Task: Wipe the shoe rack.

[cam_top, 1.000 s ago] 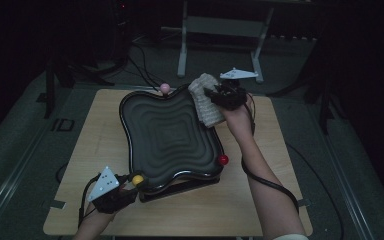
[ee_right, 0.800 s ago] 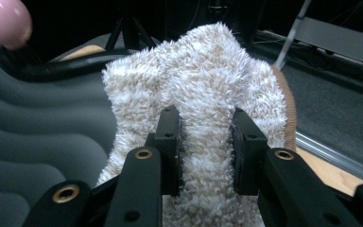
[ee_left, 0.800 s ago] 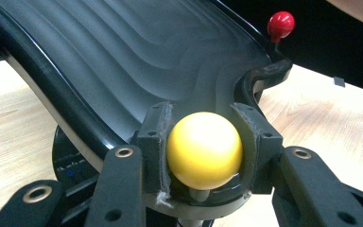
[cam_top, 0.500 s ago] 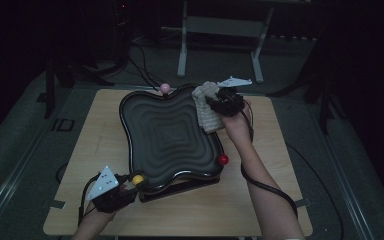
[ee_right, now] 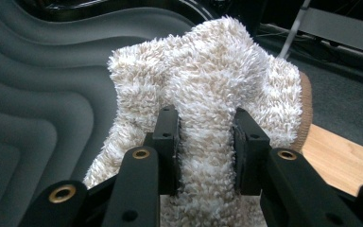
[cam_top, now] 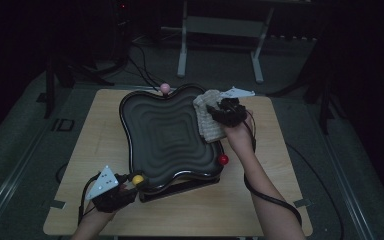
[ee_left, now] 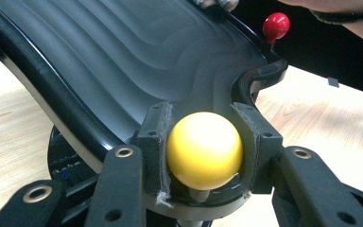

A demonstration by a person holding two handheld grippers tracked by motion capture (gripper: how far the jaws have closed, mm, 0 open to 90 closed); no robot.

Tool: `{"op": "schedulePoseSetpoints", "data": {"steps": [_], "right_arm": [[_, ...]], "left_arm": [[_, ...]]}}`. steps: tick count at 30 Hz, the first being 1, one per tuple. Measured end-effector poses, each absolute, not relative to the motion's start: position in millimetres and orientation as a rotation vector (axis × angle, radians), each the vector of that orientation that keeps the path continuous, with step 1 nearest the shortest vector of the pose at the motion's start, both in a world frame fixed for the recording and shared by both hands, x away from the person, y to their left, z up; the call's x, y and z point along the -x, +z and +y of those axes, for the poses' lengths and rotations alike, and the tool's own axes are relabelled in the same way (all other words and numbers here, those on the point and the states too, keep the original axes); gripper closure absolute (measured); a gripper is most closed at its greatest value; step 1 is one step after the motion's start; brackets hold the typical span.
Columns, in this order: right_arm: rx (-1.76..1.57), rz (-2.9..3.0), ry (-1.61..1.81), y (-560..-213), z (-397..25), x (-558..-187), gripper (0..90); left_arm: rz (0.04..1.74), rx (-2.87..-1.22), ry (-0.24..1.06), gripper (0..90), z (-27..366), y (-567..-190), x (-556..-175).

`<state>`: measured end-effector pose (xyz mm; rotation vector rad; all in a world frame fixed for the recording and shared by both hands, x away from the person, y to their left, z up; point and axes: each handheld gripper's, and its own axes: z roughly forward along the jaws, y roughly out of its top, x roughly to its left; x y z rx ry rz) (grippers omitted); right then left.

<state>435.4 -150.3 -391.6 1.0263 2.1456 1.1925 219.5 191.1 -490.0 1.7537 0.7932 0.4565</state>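
Observation:
A black wavy ridged tray stands on a base in the middle of the wooden table. Knobs stick out at its corners: yellow ball, red ball, pink ball. My left gripper is shut on the yellow ball at the tray's near left corner. A fluffy cream cloth lies over the tray's right side, and my right gripper is shut on a fold of it.
The wooden table has bare room left of the tray and along the front. A metal stand and cables lie on the dark floor beyond the table's far edge.
My right gripper has slid the cloth a little left and nearer along the tray's right side. The left gripper has stayed on the yellow ball.

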Motion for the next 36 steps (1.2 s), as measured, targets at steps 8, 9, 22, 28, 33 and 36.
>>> {"op": "schedulePoseSetpoints", "data": {"steps": [8,9,22,28,33,36], "right_arm": [[-1.017,2.156,1.211,-399,-155,-423,67.6],[-1.021,2.159,1.215,-401,-156,-421,67.6],[-0.963,2.193,1.207,-415,-164,-397,67.6],[-0.955,2.204,1.213,-420,-169,-389,67.6],[-0.942,2.210,1.207,-423,-171,-384,67.6],[-0.925,2.214,1.210,-429,-177,-374,67.8]], "left_arm": [[0.792,-1.751,0.457,59.5,191,-490,-220],[0.793,-1.749,0.457,59.5,191,-491,-219],[0.791,-1.751,0.457,59.5,191,-491,-220],[0.793,-1.749,0.458,59.5,191,-491,-219],[0.793,-1.752,0.458,59.5,191,-490,-219],[0.794,-1.754,0.459,59.5,191,-490,-219]]}}
